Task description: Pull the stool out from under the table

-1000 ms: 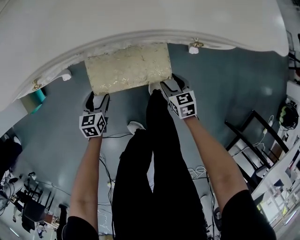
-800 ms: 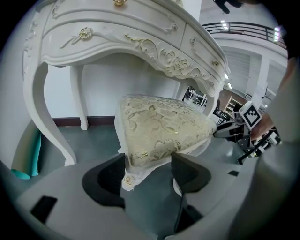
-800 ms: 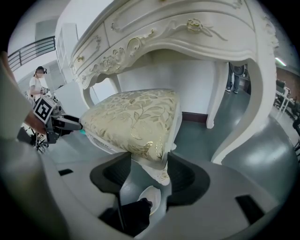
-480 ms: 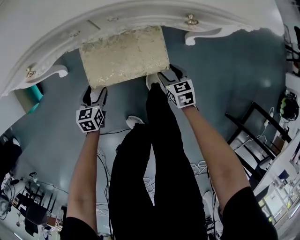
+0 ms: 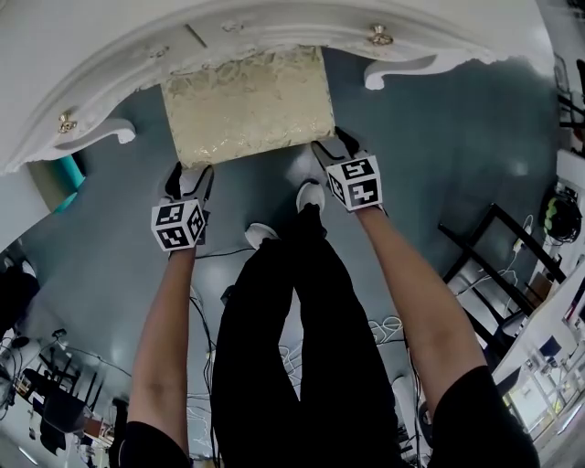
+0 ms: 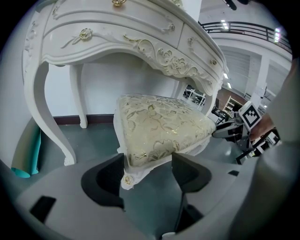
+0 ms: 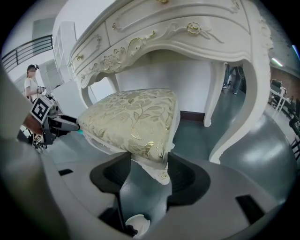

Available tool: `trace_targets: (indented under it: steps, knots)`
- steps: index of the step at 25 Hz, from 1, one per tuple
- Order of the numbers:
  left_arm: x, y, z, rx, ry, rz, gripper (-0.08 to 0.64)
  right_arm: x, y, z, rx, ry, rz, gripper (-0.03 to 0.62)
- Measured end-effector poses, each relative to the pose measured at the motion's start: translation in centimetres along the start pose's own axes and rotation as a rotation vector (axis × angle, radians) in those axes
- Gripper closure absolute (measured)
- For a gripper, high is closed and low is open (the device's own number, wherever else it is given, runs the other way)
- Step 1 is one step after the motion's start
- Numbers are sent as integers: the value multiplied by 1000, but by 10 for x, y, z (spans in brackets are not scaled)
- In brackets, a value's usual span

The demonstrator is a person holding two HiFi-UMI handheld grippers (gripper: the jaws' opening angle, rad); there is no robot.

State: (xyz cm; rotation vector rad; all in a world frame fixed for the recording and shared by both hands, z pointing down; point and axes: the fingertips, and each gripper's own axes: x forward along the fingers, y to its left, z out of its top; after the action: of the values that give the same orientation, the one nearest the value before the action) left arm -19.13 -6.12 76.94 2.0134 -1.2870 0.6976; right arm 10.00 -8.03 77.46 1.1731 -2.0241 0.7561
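Note:
The stool (image 5: 247, 102) has a cream and gold brocade cushion and white carved legs. It stands half out from under the white carved table (image 5: 274, 18). My left gripper (image 5: 187, 175) is shut on the stool's near left corner, and my right gripper (image 5: 327, 148) is shut on its near right corner. In the left gripper view the jaws (image 6: 147, 161) close on the corner of the stool (image 6: 159, 131) below the table's drawers (image 6: 117, 42). The right gripper view shows the same hold (image 7: 149, 161) on the other corner of the stool (image 7: 131, 122).
Curved table legs (image 5: 402, 69) (image 5: 87, 137) flank the stool on the grey floor. The person's black-trousered legs (image 5: 292, 302) and white shoes stand just behind the stool. Cables (image 5: 388, 334) lie on the floor, a black frame (image 5: 494, 265) stands at the right, a teal roll (image 5: 66, 192) at the left.
The stool has come further out from under the table with both grippers holding it. The person's right foot has stepped back from beside the stool.

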Motion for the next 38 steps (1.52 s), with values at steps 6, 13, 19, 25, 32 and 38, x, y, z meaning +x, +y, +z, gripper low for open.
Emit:
trace_targets:
  steps: [6, 13, 19, 25, 32, 38]
  knots:
    - [-1, -7, -4, -15, 13, 9, 242, -4, -2, -2, -1, 8, 5, 348]
    - [-7, -9, -14, -14, 47, 4, 243, -11, 5, -15, 14, 30, -8, 348]
    - [-12, -16, -23, -5, 53, 2, 242, -18, 7, -26, 20, 33, -9, 348]
    - [-24, -20, -41, 9, 70, 5, 244, -28, 19, -45, 19, 56, -7, 348]
    - [-36, -30, -61, 15, 103, -12, 244, -37, 25, -64, 24, 67, -15, 348]
    - [-49, -43, -72, 28, 115, -12, 244, -50, 34, -84, 37, 105, -12, 348]
